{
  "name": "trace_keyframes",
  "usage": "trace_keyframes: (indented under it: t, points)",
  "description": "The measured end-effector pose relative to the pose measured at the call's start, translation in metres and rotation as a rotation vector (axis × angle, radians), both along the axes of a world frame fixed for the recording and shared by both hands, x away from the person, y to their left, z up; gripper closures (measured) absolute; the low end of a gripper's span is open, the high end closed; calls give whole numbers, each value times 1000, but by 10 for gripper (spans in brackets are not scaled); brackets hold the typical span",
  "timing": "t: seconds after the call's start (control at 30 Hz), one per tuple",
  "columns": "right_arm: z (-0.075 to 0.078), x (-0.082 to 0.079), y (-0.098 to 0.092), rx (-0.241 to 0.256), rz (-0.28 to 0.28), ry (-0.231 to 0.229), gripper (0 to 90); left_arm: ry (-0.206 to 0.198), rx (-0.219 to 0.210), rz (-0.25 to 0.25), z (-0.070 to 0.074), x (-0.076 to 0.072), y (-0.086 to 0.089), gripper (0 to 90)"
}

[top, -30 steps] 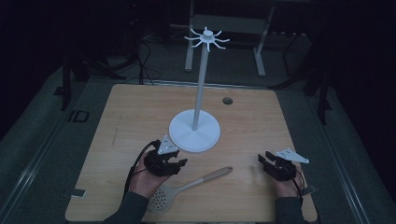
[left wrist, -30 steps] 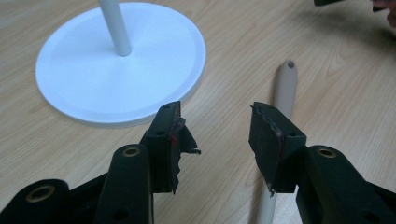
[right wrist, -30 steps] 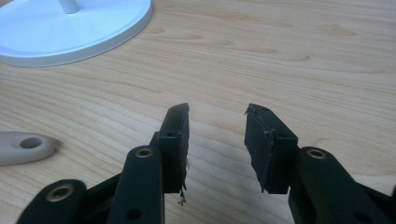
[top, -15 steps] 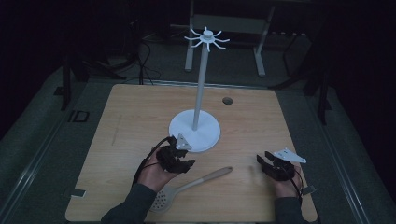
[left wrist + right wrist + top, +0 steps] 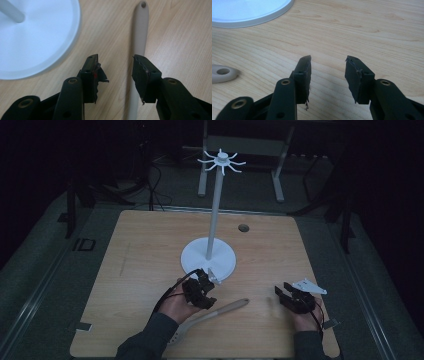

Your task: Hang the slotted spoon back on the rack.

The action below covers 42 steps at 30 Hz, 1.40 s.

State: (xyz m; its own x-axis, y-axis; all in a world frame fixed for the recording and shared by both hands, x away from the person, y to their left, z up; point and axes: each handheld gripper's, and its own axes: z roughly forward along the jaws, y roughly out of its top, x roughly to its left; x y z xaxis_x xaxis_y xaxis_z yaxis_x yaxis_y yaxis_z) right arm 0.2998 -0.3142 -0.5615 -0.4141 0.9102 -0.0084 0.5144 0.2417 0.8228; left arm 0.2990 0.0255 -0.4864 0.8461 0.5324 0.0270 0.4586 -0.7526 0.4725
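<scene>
Left tool (image 5: 115, 68) gapes empty over the spoon handle (image 5: 139, 42); right tool (image 5: 327, 68) gapes empty above bare table (image 5: 367, 27).

Pretty slim pickings for text here. The only readable marking is "ID" (image 5: 83, 244) in dark letters on the grey floor surface just off the left edge of the wooden table (image 5: 150, 250), seen from the high view. Both gripper views show bare wood and plain plastic, with no lettering.
</scene>
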Motion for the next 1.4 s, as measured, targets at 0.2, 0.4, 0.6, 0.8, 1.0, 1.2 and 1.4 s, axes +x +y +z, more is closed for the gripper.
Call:
trace_keyframes:
  t: [0.2, 0.4, 0.6, 0.8, 1.0, 1.2, 1.4]
  points:
    - [0, 0, 0, -1, 1, 0, 559, 26, 43, -13, -8, 3, -11, 599]
    - [-1, 1, 0, -2, 2, 3, 559, 61, 76, -46, -14, 3, -21, 619]
    - [-1, 0, -1, -4, 3, 3, 561, 95, 115, -77, -23, 1, -34, 675]
    - [-1, 0, -1, -8, 6, 1, 564, 122, 153, -86, -34, 0, -42, 691]
    - [-1, 0, -1, -8, 3, 2, 564, 148, 182, -87, -41, 1, -47, 689]
    - [-1, 0, -1, -9, 4, 1, 564, 181, 201, -87, -48, 3, -49, 691]
    - [-1, 0, 0, -12, 7, 3, 564, 175, 218, -93, -49, 3, -52, 698]
